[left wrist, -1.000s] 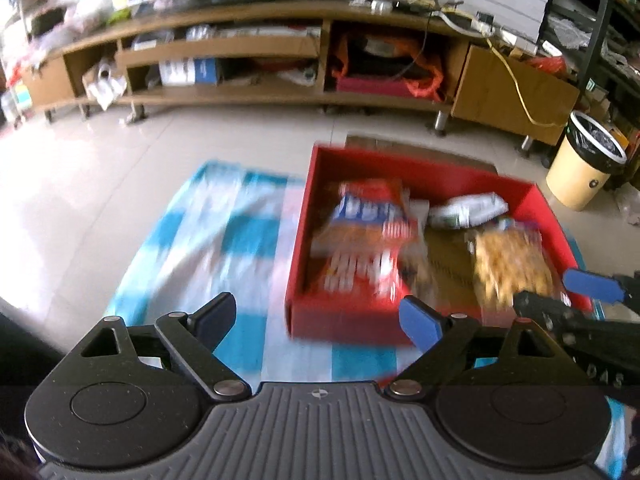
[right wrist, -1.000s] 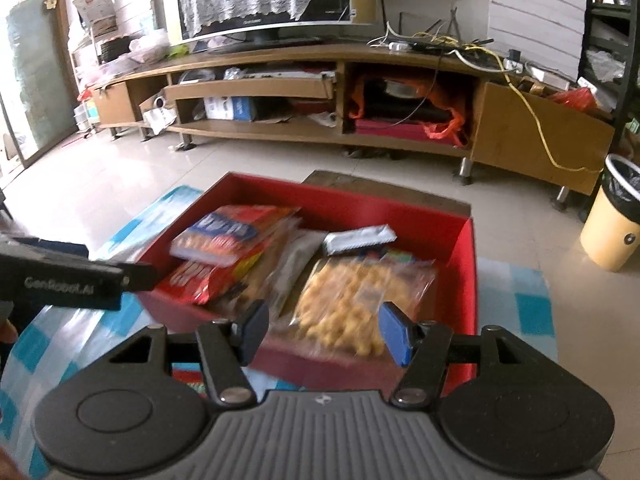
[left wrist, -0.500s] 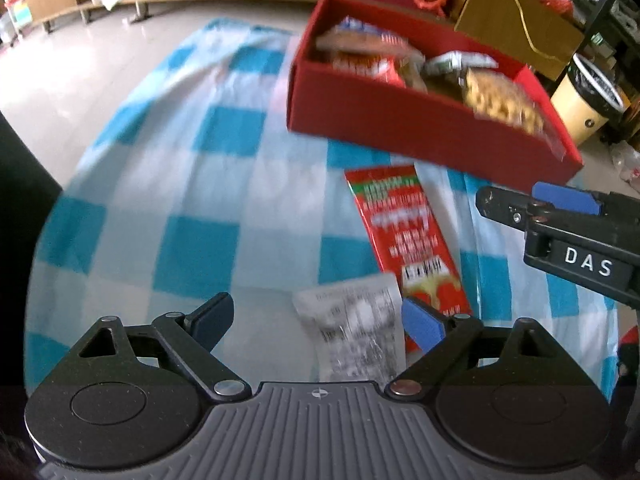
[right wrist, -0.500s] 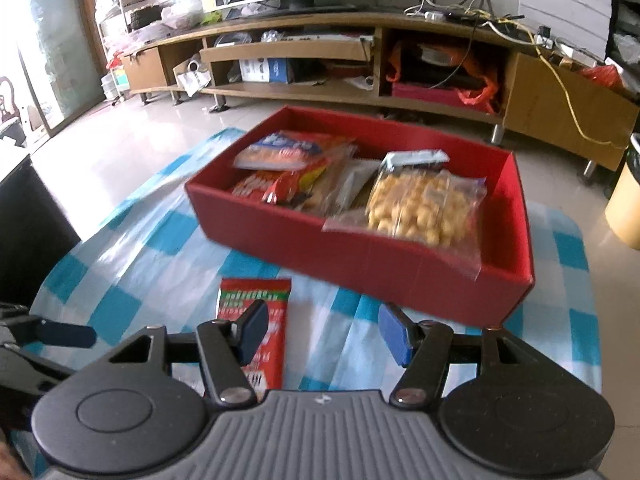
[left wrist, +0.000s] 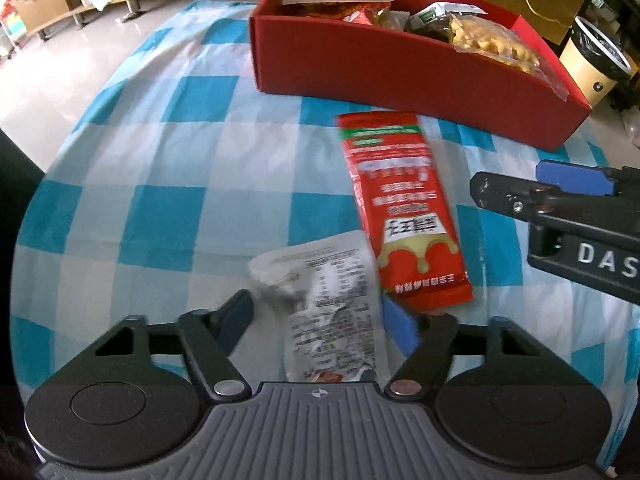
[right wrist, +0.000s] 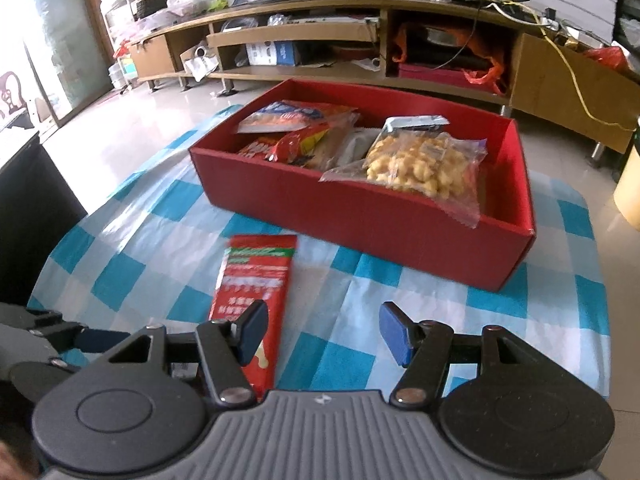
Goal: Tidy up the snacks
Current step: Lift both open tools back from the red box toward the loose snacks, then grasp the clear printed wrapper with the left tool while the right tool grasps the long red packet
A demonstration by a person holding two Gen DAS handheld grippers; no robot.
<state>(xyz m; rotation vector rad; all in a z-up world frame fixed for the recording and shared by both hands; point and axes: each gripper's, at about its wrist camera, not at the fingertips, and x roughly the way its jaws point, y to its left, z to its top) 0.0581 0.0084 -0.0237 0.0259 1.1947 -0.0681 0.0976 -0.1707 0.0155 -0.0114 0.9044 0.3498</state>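
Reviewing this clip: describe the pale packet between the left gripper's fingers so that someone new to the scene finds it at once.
Start at the red box on the blue-checked cloth. Two packets lie on the cloth in front of it. The white crinkled packet is the nearer one, between the open fingers of the left gripper; unlike the long red packet beside it, it is pale with small black print.

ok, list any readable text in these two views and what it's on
"DAS" (cut off by the frame edge): white letters on the right gripper body, seen from the left wrist view.
Red snack packet: large white characters, seen upside down, too blurred to read.
White snack packet: fine print panel, too small to read.
Bags in the red box: print too blurred to read.
Nothing else legible.
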